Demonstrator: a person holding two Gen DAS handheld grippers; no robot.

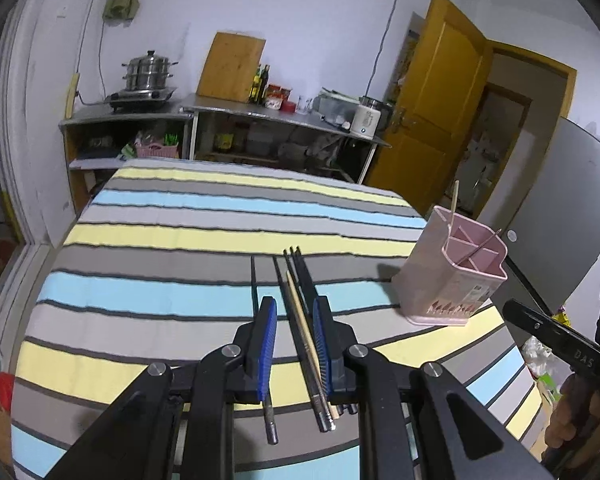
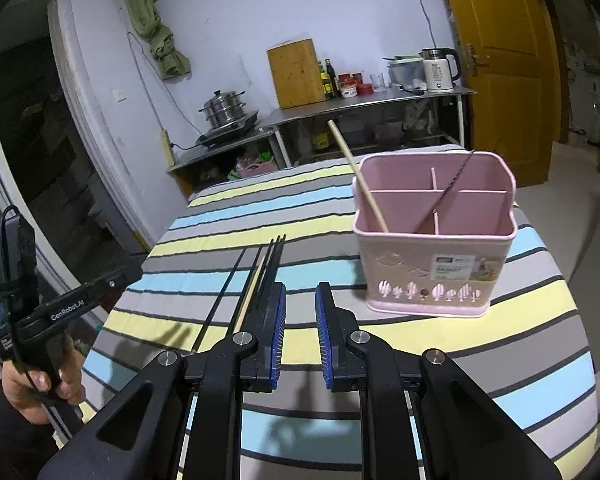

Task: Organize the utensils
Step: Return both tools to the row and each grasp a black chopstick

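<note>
Through my left wrist camera, my left gripper [image 1: 295,316] hangs over the striped yellow, blue and grey tablecloth [image 1: 160,236], its blue-padded jaws standing apart with nothing pinched between them. Under the gap lie the loose chopsticks [image 1: 300,308], several dark ones and one pale wooden one, flat on the cloth and nearer the right-hand pad. Off to the right stands the pink plastic divided utensil holder [image 1: 452,276], upright, with one pale stick and one dark stick leaning inside. Through my right wrist camera, my right gripper [image 2: 301,306] also has its jaws parted and grips nothing. The chopsticks [image 2: 260,276] lie just left of its left pad, and the utensil holder [image 2: 432,268] stands just ahead to the right.
</note>
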